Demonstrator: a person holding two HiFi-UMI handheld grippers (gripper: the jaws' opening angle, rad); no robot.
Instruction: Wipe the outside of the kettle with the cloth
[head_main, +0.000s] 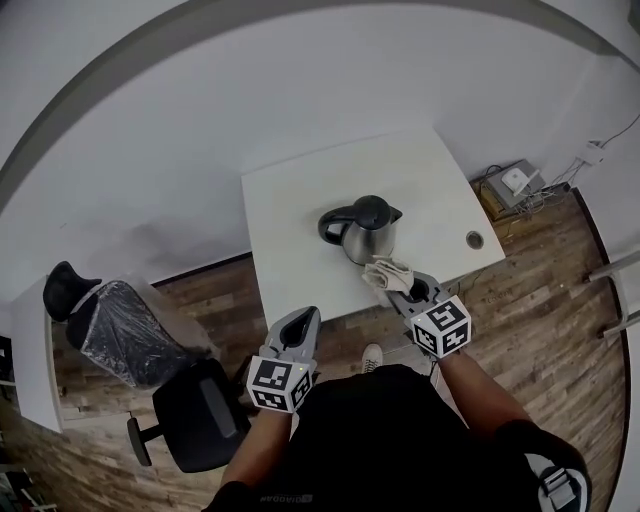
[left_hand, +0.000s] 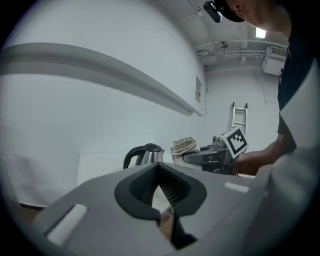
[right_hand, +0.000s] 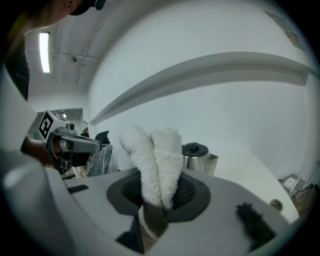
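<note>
Task status: pick-up of the cloth is done; my right gripper has its jaws pinched on it, with two rolled folds of white terry standing up out of the pads in the right gripper view. My left gripper is pressed together on nothing and held low at the near edge of the table, well back from the work. The kettle stands upright near the middle of the white table, lid on, black handle towards my left, spout towards my right. The cloth sits just beside its near lower side; I cannot tell whether it touches the steel. No streaks or damp marks show on the body, so I judge the wipe itself as not begun or barely begun, and the whole outside (body, handle, lid, spout) is left to cover. Writing: no brand or label legible on the kettle. The cubes on both grippers carry black-and-white square markers only, no text. A small plate on the wall is too small to read.
</note>
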